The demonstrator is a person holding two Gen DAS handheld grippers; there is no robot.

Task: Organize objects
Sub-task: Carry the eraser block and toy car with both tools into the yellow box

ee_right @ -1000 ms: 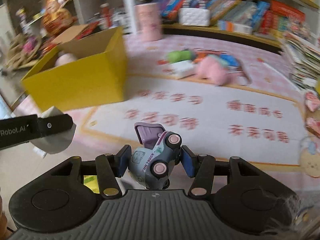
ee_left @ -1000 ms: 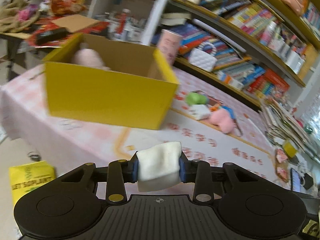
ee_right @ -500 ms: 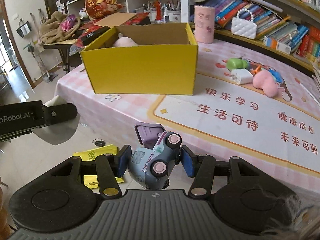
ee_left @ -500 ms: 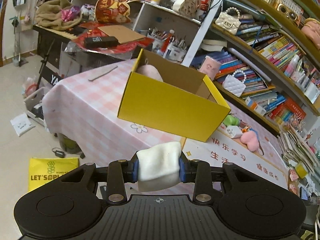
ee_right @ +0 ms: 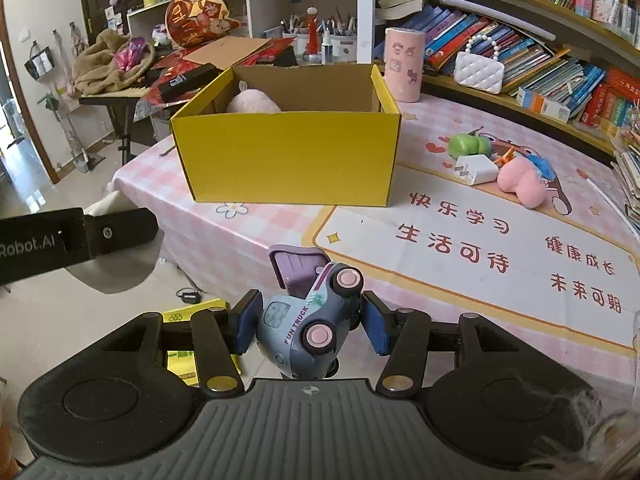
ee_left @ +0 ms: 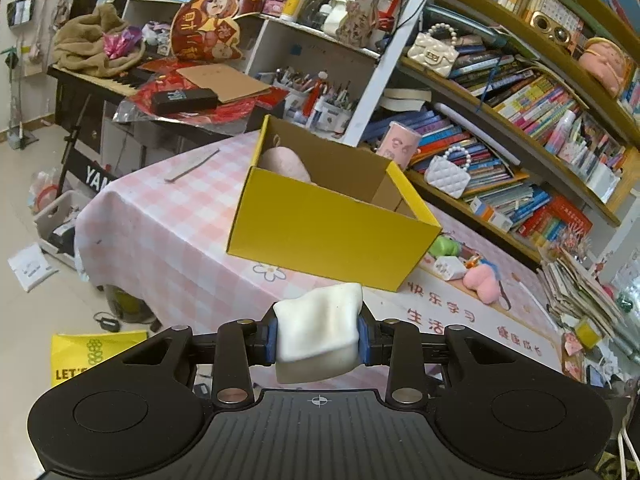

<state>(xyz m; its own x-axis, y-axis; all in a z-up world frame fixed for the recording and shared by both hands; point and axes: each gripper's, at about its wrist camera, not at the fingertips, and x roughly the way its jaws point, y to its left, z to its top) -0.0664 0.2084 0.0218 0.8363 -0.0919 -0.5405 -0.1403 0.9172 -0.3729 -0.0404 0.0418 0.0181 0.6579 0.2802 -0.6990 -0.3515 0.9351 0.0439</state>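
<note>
The left gripper (ee_left: 318, 338) is pinching a white squishy block (ee_left: 318, 336) between narrowly parted pads, while the right gripper (ee_right: 308, 330) is clamping a grey toy truck (ee_right: 310, 320), tipped wheels-outward. Both are hanging short of the table's edge, facing the open yellow cardboard box (ee_right: 288, 160) (a pink plush (ee_right: 254, 103) is lying inside), likely the drop-off.

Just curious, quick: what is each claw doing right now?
Left gripper: closed on a white squishy block.
Right gripper: closed on a toy truck.
</note>
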